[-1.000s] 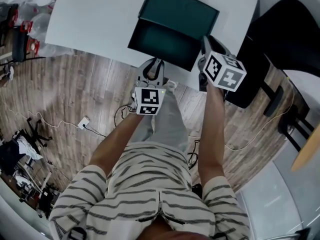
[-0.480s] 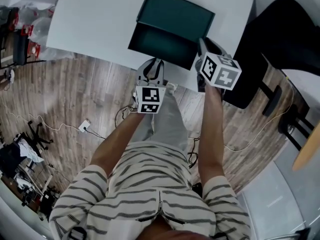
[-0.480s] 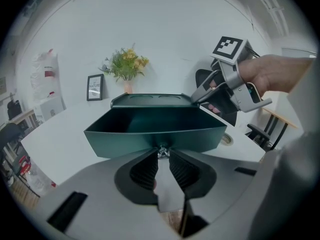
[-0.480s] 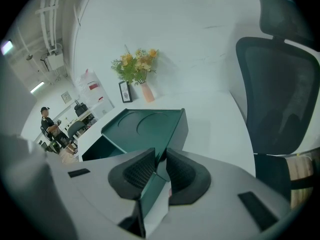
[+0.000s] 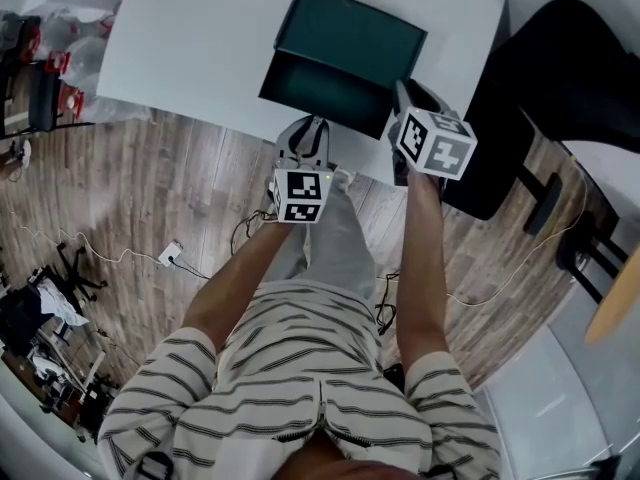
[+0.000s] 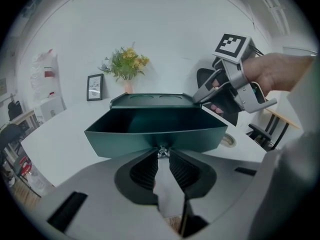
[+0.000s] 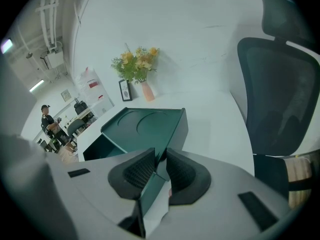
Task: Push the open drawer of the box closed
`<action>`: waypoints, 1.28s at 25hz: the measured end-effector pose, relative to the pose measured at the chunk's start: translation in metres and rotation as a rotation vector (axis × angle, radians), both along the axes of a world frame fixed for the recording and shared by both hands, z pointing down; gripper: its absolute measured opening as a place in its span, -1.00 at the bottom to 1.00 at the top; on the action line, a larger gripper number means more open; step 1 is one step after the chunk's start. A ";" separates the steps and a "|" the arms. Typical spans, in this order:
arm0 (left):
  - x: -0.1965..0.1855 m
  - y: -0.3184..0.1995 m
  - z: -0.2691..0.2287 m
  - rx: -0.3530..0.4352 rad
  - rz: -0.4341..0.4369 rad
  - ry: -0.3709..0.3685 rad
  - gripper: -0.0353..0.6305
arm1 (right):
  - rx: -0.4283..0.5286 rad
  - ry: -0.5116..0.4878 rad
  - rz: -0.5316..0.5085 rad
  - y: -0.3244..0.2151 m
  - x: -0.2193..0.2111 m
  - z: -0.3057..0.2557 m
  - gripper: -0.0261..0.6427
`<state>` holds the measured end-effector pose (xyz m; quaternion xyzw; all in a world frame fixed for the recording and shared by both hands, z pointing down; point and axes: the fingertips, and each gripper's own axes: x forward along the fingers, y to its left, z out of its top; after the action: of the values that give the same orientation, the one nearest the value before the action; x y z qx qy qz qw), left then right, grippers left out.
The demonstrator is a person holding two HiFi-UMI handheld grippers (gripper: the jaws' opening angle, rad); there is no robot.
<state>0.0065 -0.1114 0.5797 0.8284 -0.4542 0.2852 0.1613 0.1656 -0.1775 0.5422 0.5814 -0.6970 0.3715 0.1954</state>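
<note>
A dark green box (image 5: 350, 30) stands on the white table (image 5: 200, 38) with its drawer (image 5: 330, 78) pulled out toward me. My left gripper (image 5: 312, 123) is at the middle of the drawer front (image 6: 155, 134). In the left gripper view its jaws (image 6: 162, 156) are shut on the small metal drawer knob (image 6: 161, 152). My right gripper (image 5: 400, 90) is at the drawer's right front corner. Its jaws (image 7: 159, 166) have just been opening. The drawer's side wall (image 7: 152, 194) lies between them and they stand open round it.
A black office chair (image 5: 560, 58) stands right of the table, close to my right arm. At the table's far side are a vase of flowers (image 6: 126, 66) and a small picture frame (image 6: 94, 87). Cables and a power strip (image 5: 168, 245) lie on the wooden floor.
In the head view the right gripper's marker cube has drifted slightly to the left. The box, the drawer and the left gripper look unchanged.
</note>
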 end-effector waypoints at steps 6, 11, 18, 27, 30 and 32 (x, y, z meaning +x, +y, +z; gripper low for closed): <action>0.002 -0.006 -0.001 -0.013 -0.001 -0.001 -0.69 | -0.004 -0.004 -0.004 -0.002 0.000 -0.003 -0.67; 0.005 -0.010 0.000 -0.026 -0.008 0.016 -0.69 | -0.012 -0.005 -0.006 -0.001 -0.001 0.001 -0.67; 0.007 -0.017 0.001 -0.044 -0.031 0.044 -0.69 | -0.017 0.003 -0.010 -0.002 0.000 0.000 -0.67; 0.010 -0.028 0.002 -0.053 -0.027 0.040 -0.69 | -0.031 0.003 -0.017 -0.001 -0.002 0.002 -0.67; 0.010 -0.032 0.001 -0.053 -0.025 0.038 -0.69 | -0.034 0.003 -0.025 -0.003 -0.003 0.002 -0.66; 0.011 -0.035 0.001 -0.055 -0.024 0.037 -0.69 | -0.033 0.010 -0.030 -0.004 -0.004 0.000 -0.66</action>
<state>0.0170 -0.1463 0.5806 0.8232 -0.4533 0.2804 0.1956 0.1616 -0.1816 0.5420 0.5694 -0.6985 0.3769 0.2139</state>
